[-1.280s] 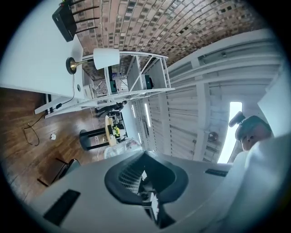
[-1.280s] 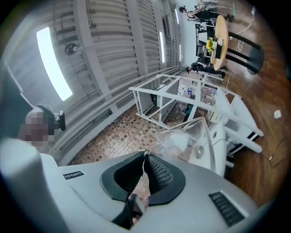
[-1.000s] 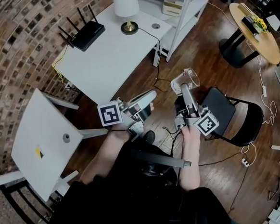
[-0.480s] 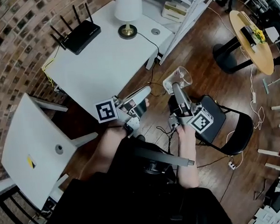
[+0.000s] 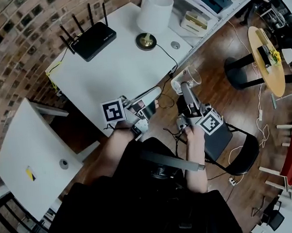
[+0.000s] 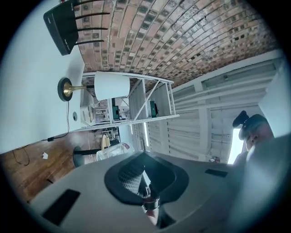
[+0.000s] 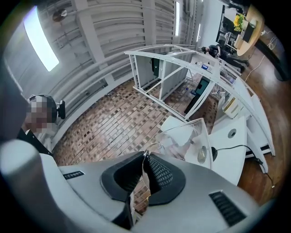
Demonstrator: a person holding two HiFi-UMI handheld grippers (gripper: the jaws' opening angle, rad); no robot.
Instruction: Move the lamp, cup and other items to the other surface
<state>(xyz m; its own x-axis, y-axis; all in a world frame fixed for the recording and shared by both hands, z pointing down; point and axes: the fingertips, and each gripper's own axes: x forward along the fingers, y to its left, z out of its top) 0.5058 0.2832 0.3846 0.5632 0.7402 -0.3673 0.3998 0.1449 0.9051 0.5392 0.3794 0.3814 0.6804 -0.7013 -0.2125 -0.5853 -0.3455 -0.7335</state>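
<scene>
Clear thin-walled cup (image 5: 192, 77): aloft at 1 o'clock of the person, beside the white table (image 5: 117, 65).
Right gripper (image 7: 144, 160): narrow, pinching the cup's rim.
Handling: likely light, slippery, crushable; the rim pinch suits it if kept upright.
Left gripper (image 6: 144, 170): closed on a thin flat dark item (image 5: 146, 110), unidentifiable.
White-shaded brass-footed lamp (image 5: 154, 11): on the table, 12 o'clock; probably top-heavy, so take its stem.

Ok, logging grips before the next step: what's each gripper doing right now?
Left gripper: shut on a small thin item, unclear what.
Right gripper: shut on the clear cup, at its rim.
</scene>
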